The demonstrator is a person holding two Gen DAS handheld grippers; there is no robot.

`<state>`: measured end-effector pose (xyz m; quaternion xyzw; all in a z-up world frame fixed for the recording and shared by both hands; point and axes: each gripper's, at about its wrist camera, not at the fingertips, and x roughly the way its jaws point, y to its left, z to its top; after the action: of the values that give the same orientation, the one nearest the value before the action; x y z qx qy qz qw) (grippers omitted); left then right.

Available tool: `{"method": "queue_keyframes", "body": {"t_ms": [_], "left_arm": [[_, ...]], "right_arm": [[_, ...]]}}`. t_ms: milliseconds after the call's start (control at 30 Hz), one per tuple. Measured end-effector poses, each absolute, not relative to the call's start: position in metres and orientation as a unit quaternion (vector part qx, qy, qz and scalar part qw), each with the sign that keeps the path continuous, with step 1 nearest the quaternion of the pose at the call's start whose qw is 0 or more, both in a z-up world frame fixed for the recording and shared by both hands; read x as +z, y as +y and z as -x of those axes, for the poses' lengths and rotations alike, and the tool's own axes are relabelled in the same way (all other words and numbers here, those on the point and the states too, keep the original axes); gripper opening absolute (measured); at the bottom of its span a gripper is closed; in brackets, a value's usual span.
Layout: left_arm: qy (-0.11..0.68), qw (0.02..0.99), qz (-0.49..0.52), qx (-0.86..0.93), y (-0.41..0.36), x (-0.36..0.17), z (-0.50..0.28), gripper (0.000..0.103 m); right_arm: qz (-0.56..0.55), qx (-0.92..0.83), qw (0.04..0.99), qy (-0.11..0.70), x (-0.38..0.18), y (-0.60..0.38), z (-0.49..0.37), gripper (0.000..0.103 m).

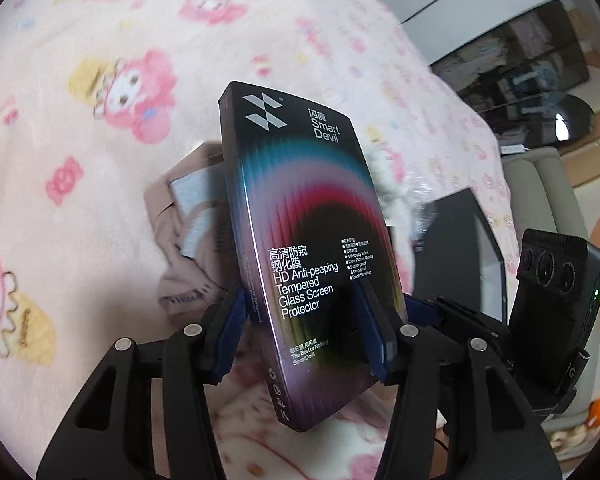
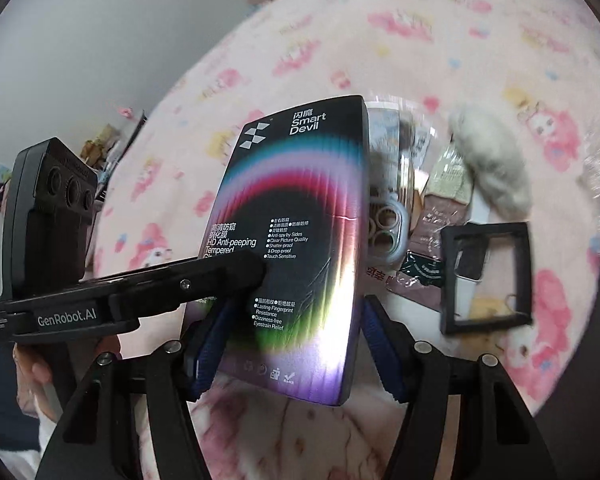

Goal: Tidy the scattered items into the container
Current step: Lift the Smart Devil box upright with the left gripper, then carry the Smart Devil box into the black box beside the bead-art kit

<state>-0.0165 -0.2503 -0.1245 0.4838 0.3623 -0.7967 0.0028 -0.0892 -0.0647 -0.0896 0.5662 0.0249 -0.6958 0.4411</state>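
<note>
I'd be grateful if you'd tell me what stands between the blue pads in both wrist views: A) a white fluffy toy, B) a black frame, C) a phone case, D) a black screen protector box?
D: the black Smart Devil screen protector box stands upright between the blue pads in both wrist views, its printed label facing each camera.

Black rainbow-arc screen protector box — upright, tilted, apparently above pink blanket.

Black plastic left gripper and right gripper: blue ribbed pads, silver pivot pins, white "GenRobot.AI" lettering.
</note>
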Motion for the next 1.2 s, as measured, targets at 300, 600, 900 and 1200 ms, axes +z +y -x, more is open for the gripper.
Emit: {"method": "queue_keyframes", "body": {"t_ms": [300, 600, 900, 1200], "left_arm": [[0.319, -0.042, -0.458, -0.829, -0.187, -0.061, 0.016, 0.052], [0.285, -0.12, -0.471, -0.826, -0.098, -0.033, 0.066, 0.052], [0.268, -0.131, -0.511, -0.806, 0.006, -0.056, 0.141, 0.052], [0.227, -0.113, -0.56, -0.789, 0.052, -0.087, 0.163, 0.055]], "right_arm": [[-0.523, -0.739, 0.424, 0.02, -0.027, -0.001, 0.071, 0.061], [-0.504, -0.777, 0.377, 0.002, 0.002, 0.104, 0.085, 0.061], [-0.508, -0.785, 0.353, -0.028, -0.026, 0.198, 0.145, 0.061], [-0.565, -0.751, 0.323, -0.11, -0.078, 0.243, 0.163, 0.061]]}}
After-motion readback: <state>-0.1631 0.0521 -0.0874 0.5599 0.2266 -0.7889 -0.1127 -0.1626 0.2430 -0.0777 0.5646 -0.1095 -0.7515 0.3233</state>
